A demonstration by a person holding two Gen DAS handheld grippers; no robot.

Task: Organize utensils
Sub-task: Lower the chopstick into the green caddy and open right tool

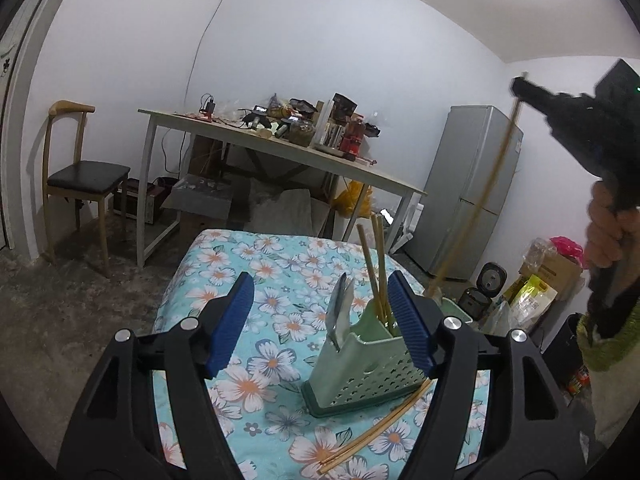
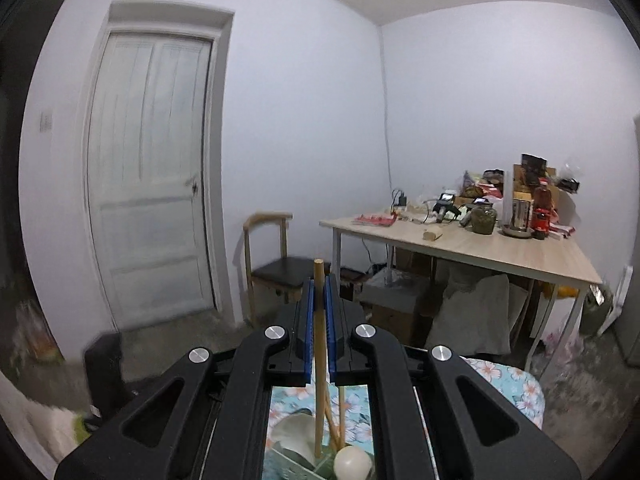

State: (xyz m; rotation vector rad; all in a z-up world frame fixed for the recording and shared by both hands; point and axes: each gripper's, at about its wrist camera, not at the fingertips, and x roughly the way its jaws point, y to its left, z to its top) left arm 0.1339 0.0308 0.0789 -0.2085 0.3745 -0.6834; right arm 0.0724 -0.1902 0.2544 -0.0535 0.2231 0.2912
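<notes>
Holder point(image 1: 362, 364) between spread left gripper point(image 1: 320, 320) pads already has spoons, chopsticks. Right gripper point(image 2: 319, 320) pinches one chopstick point(image 2: 319, 340) above it; two loose chopsticks point(image 1: 376, 432) beside the holder remain.

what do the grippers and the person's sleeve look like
Both the left gripper and the right gripper have black plastic linkage arms with triangular cut-outs, round silver pivot pins and ribbed blue finger pads. The person's sleeve is a fuzzy yellow-green with a dark cuff.

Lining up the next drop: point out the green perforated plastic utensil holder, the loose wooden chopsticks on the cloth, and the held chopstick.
Green perforated plastic utensil holder point(image 1: 372, 376), left wrist view, front wall.
Loose wooden chopsticks point(image 1: 376, 428), left wrist view, mid-shaft.
Held wooden chopstick point(image 2: 319, 280), right wrist view, top end.
</notes>
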